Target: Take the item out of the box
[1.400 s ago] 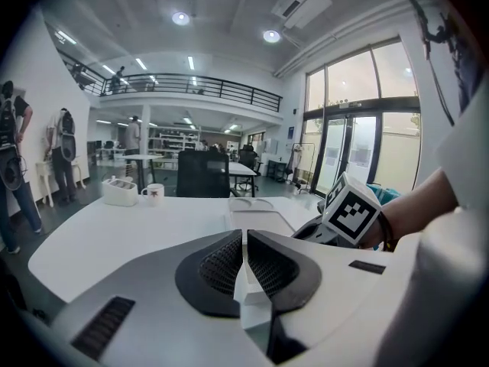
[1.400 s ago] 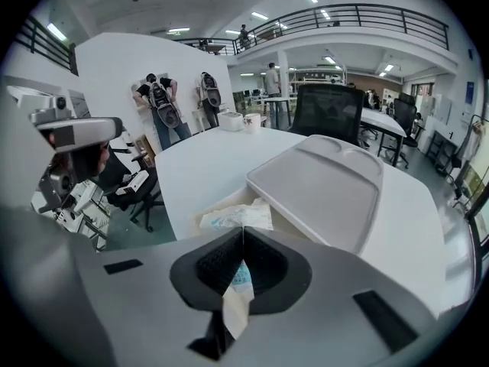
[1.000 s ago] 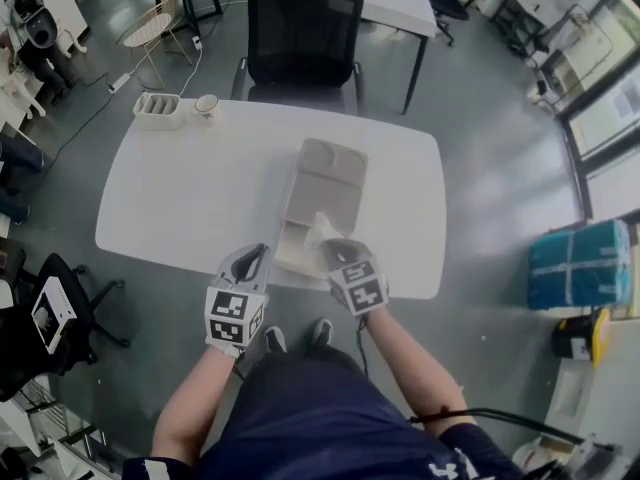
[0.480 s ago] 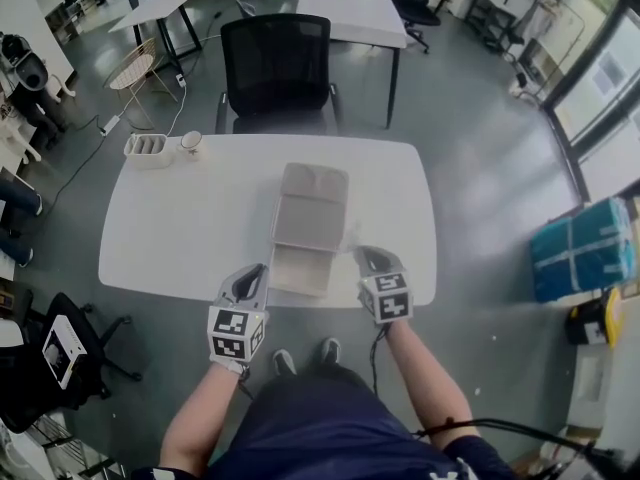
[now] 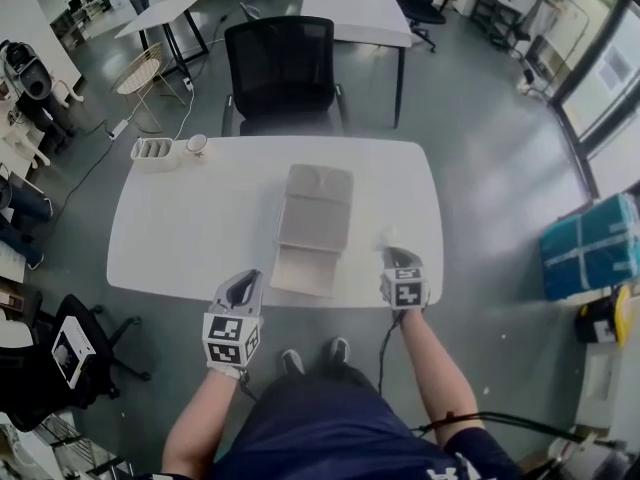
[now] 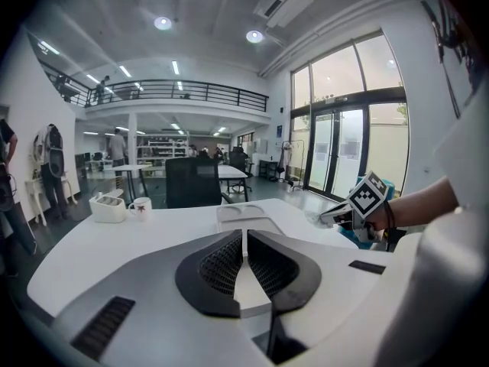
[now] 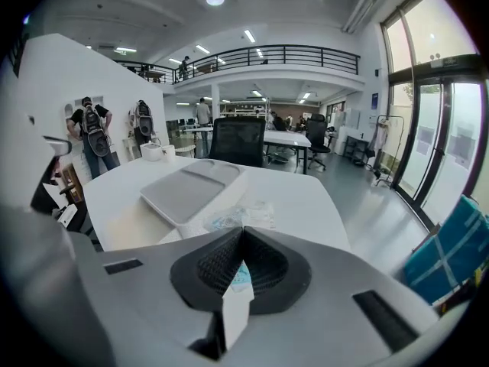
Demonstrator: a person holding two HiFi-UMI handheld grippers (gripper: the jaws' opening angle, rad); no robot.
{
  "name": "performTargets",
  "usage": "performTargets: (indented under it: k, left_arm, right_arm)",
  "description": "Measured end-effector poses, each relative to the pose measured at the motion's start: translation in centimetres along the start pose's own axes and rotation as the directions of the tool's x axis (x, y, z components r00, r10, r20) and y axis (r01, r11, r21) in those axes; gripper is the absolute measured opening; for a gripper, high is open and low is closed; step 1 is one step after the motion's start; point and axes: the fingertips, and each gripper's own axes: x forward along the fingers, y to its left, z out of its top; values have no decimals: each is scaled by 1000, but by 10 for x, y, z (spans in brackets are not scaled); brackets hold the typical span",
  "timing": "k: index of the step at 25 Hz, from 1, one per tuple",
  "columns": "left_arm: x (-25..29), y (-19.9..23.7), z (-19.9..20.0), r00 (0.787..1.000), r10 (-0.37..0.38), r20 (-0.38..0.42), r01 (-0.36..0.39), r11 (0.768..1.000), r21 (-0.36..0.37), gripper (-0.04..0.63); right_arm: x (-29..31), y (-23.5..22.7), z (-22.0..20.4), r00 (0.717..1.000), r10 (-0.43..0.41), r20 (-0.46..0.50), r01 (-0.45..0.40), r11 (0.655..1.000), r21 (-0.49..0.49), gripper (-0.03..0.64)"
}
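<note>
right gripper (image 5: pixel 392 256) clamped on packet (image 7: pixel 241 215), carried right of box (image 5: pixel 315 218) (left gripper (image 5: pixel 248 280) closed, unmoved)

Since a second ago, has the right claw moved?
Yes. In the head view the right claw, shut on the packet, has gone from the box's near end to clear of its right side.

The packet (image 7: pixel 238 219) is half hidden behind the right gripper's (image 7: pixel 242 234) fingers (image 7: pixel 267 262). In the head view it is a pale blur by the desk's (image 5: pixel 190 218) right edge. The left gripper (image 6: pixel 244 235) covers the box's (image 6: pixel 246 214) near end.
</note>
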Motion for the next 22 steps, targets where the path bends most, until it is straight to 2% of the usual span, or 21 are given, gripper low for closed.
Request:
performTargets:
  k: [4,13,19,20,21,22]
  left_arm:
    - [-7,10,-3,999,32,-14,-33,999,-4,45]
    - [-20,16,-20,996,75,-47,-76,997,-27,46]
    - [-23,13,-26,995,76,-61,-78,996,-31,46]
    - [-22,12,-26,995,74,-61,-75,997,-29,46]
    - [-22,12,-26,996,71,-62,-73,997,-27,46]
    - [-21,11,-26,996,68,-64,-70,997,-25,46]
  right_arm:
    - [18,-14,-8,999,-42,0,42,998,-47,17]
    - [54,-26,-58,994,-46,-99,42,998,-44,18]
    - [62,-14,-67,994,19,-109,-22,999,-25,21]
    - [62,-12,-66,994,26,-103,-28,999,-19,36]
    - [60,-11,-64,995,30,-98,-32,999,-15,114]
    - [58,-10,-63,995,35,-94,-36,999,-11,155]
